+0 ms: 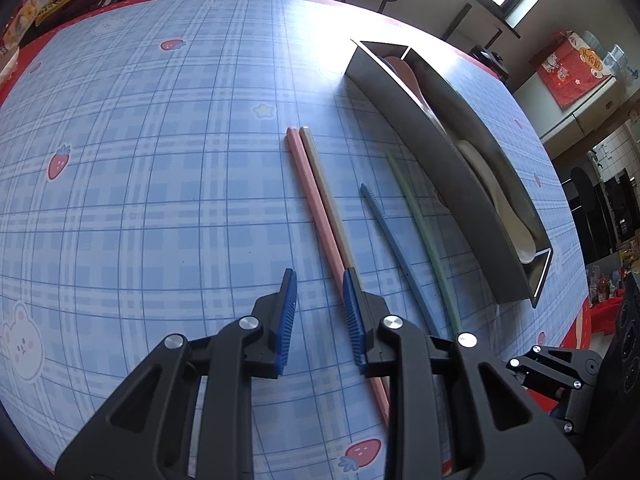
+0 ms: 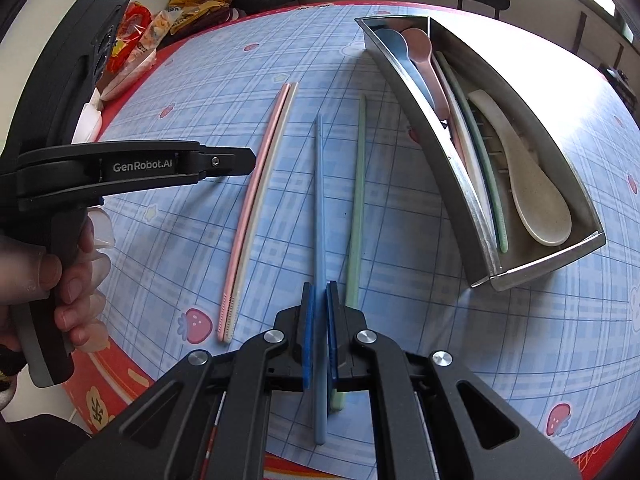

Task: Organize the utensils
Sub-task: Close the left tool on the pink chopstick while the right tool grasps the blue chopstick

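My right gripper [image 2: 319, 300] pinches 1 slim blue plastic chopstick [image 2: 319, 200]; I lift level toward the steel tray [image 2: 536, 276] ahead-right, left gripper [image 1: 320, 296] spread.

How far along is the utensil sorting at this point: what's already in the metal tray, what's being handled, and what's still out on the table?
Done: the metal tray holds three spoons and some chopsticks. In hand: the right tool is shut on the blue chopstick. The left tool is open and empty. Left: the green chopstick and the pink and cream pair lie on the tablecloth, plus the blue one.
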{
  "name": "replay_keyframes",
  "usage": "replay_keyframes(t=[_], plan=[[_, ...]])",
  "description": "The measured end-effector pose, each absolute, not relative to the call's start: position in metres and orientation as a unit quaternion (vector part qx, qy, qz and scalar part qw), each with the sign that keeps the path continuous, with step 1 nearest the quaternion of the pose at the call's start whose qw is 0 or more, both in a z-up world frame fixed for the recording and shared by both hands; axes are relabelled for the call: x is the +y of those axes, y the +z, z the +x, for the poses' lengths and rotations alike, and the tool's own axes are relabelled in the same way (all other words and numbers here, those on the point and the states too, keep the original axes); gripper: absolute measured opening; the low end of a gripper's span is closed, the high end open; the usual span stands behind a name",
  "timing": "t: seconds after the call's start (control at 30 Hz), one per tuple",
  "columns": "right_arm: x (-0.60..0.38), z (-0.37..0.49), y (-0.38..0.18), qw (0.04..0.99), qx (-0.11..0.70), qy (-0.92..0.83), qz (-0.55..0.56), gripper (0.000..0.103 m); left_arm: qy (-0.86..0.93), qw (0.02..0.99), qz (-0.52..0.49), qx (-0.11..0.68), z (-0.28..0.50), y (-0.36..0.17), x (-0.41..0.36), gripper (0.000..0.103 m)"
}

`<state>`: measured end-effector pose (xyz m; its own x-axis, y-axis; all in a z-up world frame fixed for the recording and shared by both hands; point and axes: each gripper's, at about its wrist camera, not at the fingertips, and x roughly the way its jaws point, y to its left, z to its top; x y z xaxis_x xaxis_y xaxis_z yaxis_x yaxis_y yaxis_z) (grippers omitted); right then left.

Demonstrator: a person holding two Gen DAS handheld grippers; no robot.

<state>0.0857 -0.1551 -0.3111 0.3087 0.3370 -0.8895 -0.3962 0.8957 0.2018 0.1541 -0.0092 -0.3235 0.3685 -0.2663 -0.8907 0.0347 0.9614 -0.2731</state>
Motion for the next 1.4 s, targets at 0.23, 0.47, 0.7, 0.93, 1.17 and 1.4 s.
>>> replay_keyframes(t=[0.23,0.47,0.7,0.93,1.17,1.4], plan=[[-0.161,0.084,-0.309,0.809,0.540,0.229,-0.025,0.007,-0.078,0.830,-0.076,0.548,0.161,-0.324,-0.020,0.022],[-0.165,0.081,-0.308,0.809,0.539,0.232,-0.023,0.007,-0.071,0.832,-0.066,0.546,0.171,-0.325,-0.031,0.022],[-0.166,0.081,-0.307,0.809,0.538,0.235,-0.019,0.007,-0.064,0.835,-0.052,0.544,0.166,-0.326,-0.032,0.012],[-0.171,0.081,-0.307,0.808,0.537,0.240,-0.008,0.007,-0.061,0.835,-0.063,0.543,0.139,-0.328,-0.010,0.011],[-0.171,0.080,-0.306,0.809,0.537,0.240,-0.011,0.007,-0.073,0.835,-0.098,0.536,0.120,-0.331,0.004,0.013],[-0.167,0.082,-0.307,0.809,0.538,0.236,-0.019,0.007,-0.083,0.839,-0.103,0.527,0.118,-0.331,0.006,0.013]])
